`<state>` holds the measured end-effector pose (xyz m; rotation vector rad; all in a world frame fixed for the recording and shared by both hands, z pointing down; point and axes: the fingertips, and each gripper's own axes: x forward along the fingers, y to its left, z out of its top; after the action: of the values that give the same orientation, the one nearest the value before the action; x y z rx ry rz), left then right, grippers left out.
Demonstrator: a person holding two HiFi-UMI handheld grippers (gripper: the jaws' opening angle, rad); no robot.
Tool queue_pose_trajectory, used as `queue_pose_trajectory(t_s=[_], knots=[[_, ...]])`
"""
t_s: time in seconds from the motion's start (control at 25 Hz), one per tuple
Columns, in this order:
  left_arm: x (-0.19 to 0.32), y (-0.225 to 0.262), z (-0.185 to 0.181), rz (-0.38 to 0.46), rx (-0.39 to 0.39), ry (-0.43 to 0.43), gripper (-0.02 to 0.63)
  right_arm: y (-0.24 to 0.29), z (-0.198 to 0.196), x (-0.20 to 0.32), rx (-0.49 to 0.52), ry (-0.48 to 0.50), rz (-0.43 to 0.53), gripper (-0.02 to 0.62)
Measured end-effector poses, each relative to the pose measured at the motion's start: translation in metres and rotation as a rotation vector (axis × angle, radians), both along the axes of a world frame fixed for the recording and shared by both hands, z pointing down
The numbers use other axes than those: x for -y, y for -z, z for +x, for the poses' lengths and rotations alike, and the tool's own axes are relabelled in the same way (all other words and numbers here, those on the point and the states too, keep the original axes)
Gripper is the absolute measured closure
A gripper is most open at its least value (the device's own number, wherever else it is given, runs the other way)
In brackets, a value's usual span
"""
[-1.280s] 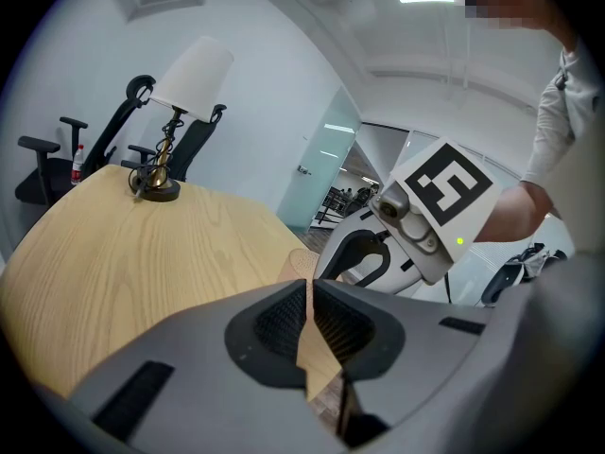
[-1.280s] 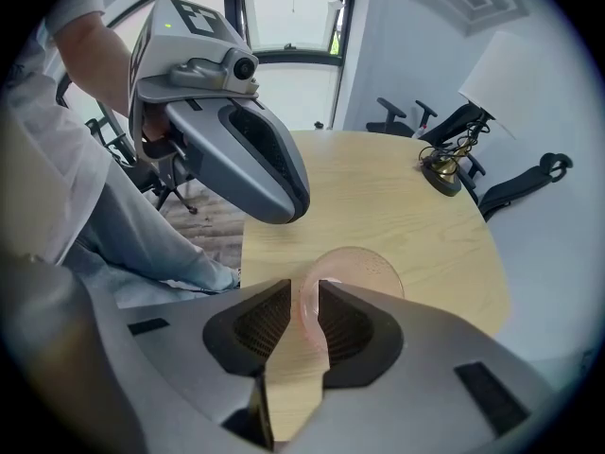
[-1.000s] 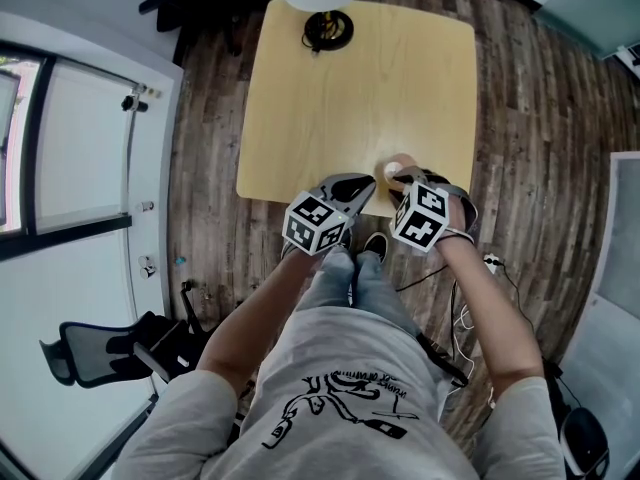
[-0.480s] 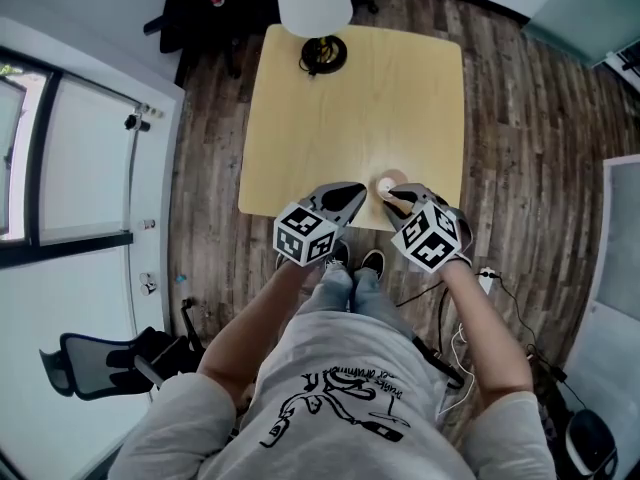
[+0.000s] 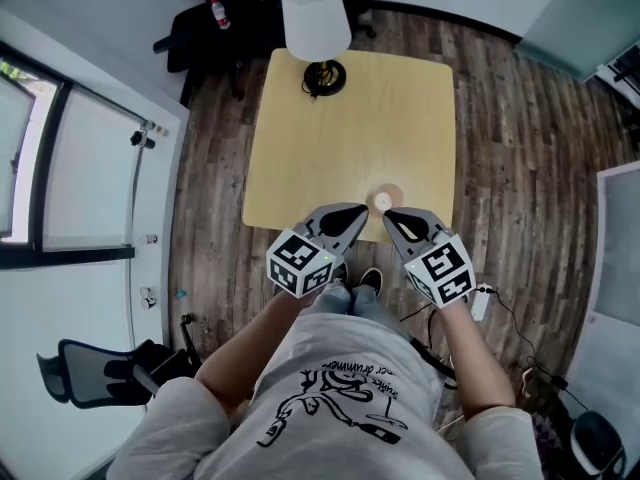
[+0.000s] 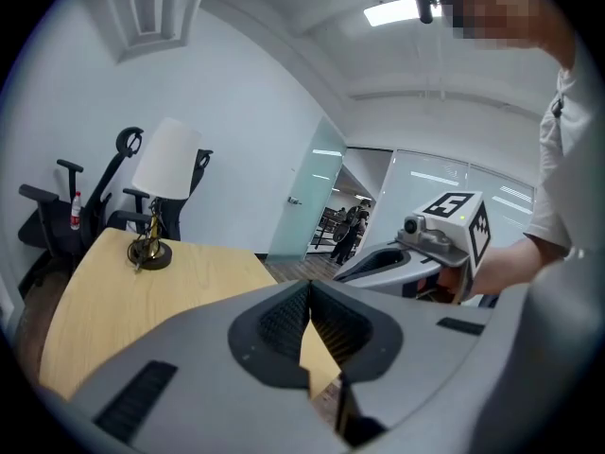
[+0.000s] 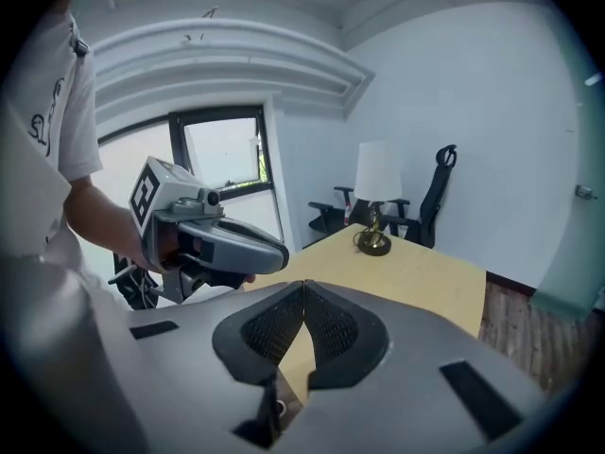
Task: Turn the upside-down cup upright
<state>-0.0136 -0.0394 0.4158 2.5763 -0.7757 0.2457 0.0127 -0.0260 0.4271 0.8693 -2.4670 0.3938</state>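
Both pairs of jaws are seen clenched on nothing, the left gripper [image 5: 358, 213] and right gripper [image 5: 391, 216] being held just short of the small peach cup [image 5: 386, 198] standing near the table's [image 5: 300, 118] front edge, which is judged light, rigid, easily tipped and best pinched across its side wall.

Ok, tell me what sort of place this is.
Probably an office or small meeting room: swivel office chairs stand against the wall, glass partitions show beyond it, and a plain wooden table carries a lamp.
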Motion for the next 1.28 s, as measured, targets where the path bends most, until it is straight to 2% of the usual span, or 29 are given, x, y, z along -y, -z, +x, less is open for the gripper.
queue_pose_trajectory(t_s=[0.2, 0.32, 0.48, 0.76, 1.0, 1.28], knots=[[-0.014, 0.037, 0.004, 0.046, -0.033, 0.003, 0.595, 0.030, 0.005, -0.011, 0.087, -0.098, 0.060, 0.572], [-0.022, 0.053, 0.006, 0.077, -0.028, 0.002, 0.595, 0.049, 0.011, -0.018, 0.109, -0.142, 0.117, 0.572], [-0.035, 0.068, 0.007, 0.095, -0.014, 0.012, 0.597, 0.071, 0.015, -0.032, 0.167, -0.190, 0.142, 0.572], [-0.064, 0.086, 0.002, 0.145, -0.009, 0.037, 0.597, 0.099, 0.016, -0.062, 0.218, -0.232, 0.186, 0.572], [-0.079, 0.095, -0.003, 0.141, -0.038, 0.087, 0.597, 0.106, 0.008, -0.081, 0.225, -0.264, 0.222, 0.573], [-0.089, 0.096, -0.006, 0.190, -0.001, 0.127, 0.597, 0.119, 0.000, -0.089, 0.250, -0.300, 0.309, 0.573]])
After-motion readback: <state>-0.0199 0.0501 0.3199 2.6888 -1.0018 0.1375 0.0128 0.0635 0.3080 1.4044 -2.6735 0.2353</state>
